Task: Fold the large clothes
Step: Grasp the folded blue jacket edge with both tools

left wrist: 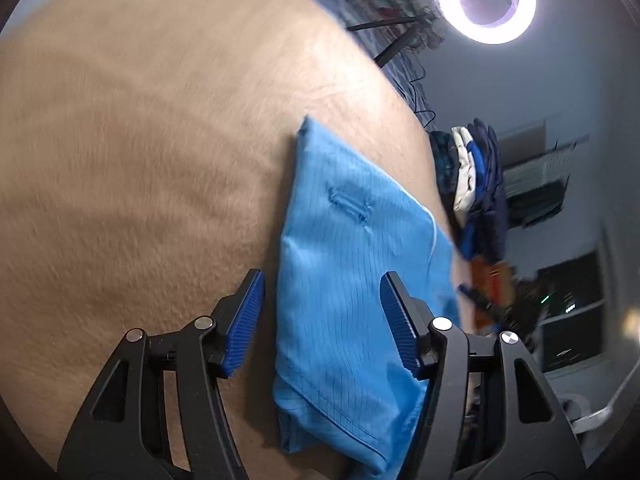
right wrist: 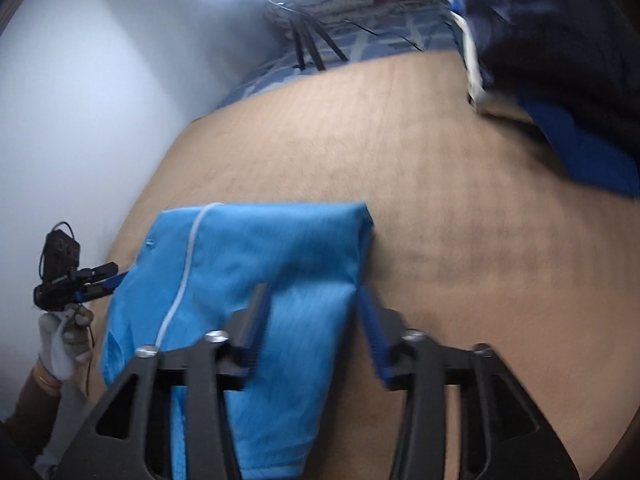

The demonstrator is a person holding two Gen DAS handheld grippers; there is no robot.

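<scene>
Left wrist view shows the left gripper (left wrist: 322, 320) with its 2 fingers spread over the folded blue garment (left wrist: 352, 280) on the tan blanket (left wrist: 140, 160), pads clear of the cloth; the right gripper (right wrist: 312, 328) is likewise spread, straddling another part of the bundle. Letting go cleanly (no snagging a layer) probably matters most now. Both grippers tilt downward, and a gloved hand (right wrist: 60, 340) carries the left one.
</scene>
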